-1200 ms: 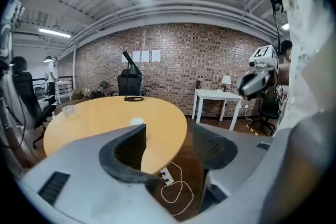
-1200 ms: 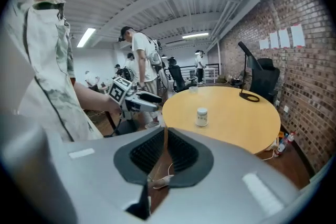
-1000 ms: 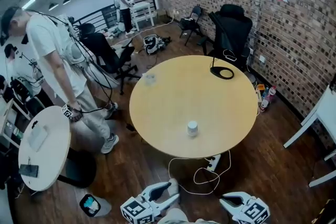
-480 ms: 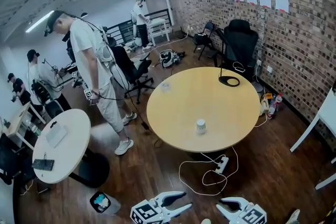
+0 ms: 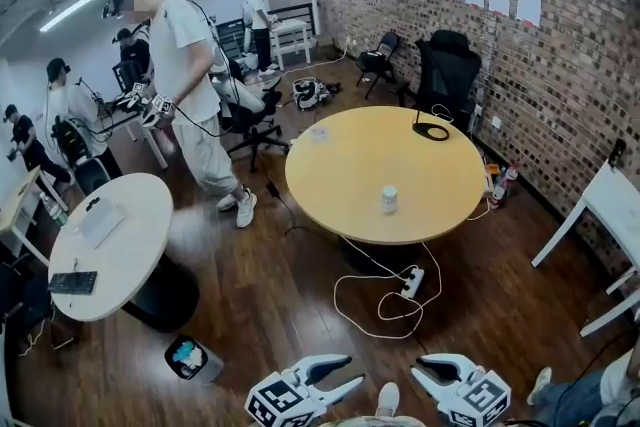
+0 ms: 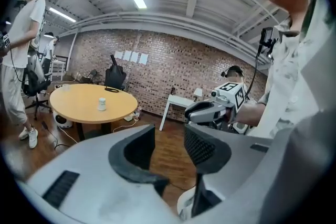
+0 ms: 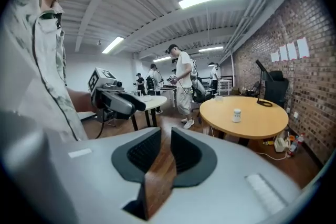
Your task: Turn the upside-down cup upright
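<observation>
Looking across the room, I see the white cup (image 5: 389, 199) standing on the round yellow table (image 5: 340, 145), toward the edge nearest me, too small to tell which way up. It is well apart from both grippers, ahead of them over the wooden floor (image 5: 280, 305). My left gripper (image 5: 352, 371) has its fingers apart and closing on nothing; my right gripper (image 5: 420, 367) shows a narrow empty gap between its fingers.

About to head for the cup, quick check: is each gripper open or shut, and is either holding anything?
Left gripper: open, nothing between the jaws, which are closing.
Right gripper: open by a narrow gap, holding nothing.
</observation>
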A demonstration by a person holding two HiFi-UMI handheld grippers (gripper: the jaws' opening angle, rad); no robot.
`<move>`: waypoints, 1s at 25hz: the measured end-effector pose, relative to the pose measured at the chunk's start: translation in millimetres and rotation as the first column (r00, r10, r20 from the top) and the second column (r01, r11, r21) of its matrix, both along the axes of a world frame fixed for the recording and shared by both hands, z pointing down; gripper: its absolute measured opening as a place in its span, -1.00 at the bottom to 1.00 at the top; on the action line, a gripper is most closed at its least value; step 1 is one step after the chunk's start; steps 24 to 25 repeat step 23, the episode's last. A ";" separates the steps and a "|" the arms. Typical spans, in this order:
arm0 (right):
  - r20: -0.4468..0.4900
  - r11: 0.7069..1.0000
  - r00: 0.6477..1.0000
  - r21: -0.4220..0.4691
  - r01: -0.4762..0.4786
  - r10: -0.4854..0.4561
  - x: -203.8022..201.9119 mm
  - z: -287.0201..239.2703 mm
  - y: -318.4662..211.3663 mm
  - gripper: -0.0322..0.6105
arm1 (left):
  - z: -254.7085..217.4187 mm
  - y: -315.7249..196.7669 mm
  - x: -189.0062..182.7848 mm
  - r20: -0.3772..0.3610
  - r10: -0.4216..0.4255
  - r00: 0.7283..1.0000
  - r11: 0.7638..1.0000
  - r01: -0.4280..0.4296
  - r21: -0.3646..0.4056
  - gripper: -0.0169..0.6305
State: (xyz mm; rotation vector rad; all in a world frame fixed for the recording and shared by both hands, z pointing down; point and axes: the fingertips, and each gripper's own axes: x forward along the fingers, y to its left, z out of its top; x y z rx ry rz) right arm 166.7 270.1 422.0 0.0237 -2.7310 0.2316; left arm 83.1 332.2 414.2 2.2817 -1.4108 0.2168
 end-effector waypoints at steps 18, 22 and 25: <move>-0.073 1.000 0.997 -0.027 0.003 -0.005 12.4 -13.6 167.2 -0.74 | 5.3 137.6 35.6 -0.056 0.126 0.990 0.988 -0.130 -0.080 -0.41; -0.060 0.999 0.997 -0.006 0.039 -0.039 21.9 -18.9 169.9 -0.74 | 8.4 143.8 47.8 -0.059 0.088 0.994 0.992 -0.093 -0.085 -0.41; -0.058 0.999 0.997 -0.001 0.048 -0.048 24.8 -20.8 170.6 -0.75 | 8.4 145.1 51.1 -0.062 0.077 0.995 0.993 -0.082 -0.087 -0.42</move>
